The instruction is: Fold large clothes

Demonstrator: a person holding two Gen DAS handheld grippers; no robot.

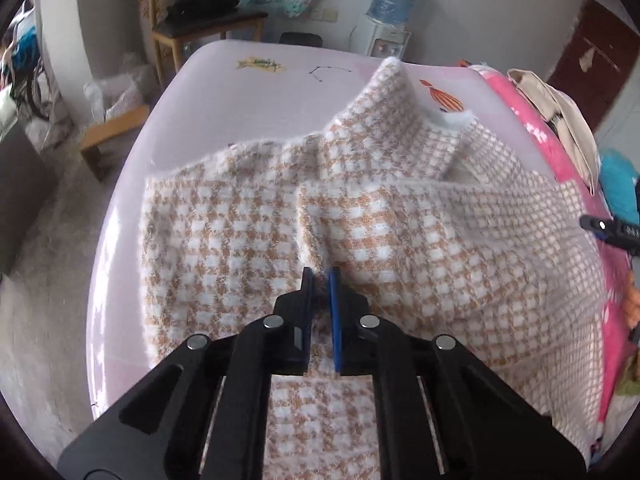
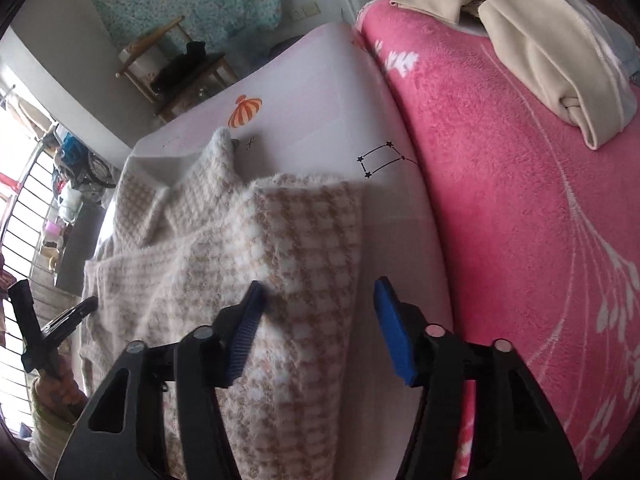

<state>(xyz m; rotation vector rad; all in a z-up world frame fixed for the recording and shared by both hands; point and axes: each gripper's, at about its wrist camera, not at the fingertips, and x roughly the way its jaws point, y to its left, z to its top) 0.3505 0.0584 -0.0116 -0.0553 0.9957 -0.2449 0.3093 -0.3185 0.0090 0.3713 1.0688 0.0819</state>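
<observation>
A fluffy tan-and-white checked garment (image 1: 360, 216) lies spread on a pale pink table (image 1: 224, 88), its collar raised at the far end. My left gripper (image 1: 321, 280) is shut on a fold of the checked garment near its middle. The garment's right part is folded over, and that folded edge shows in the right wrist view (image 2: 304, 240). My right gripper (image 2: 318, 292) is open, its fingers (image 2: 248, 328) straddling that folded edge just above the table (image 2: 320, 92). The left gripper (image 2: 44, 336) shows at the far left of the right wrist view.
A pink fleece blanket (image 2: 520, 200) lies right of the table with a cream garment (image 2: 532, 36) on it. A wooden chair (image 1: 208, 28) and a water dispenser (image 1: 390, 28) stand beyond the far edge. A low wooden stool (image 1: 112, 136) sits on the floor at left.
</observation>
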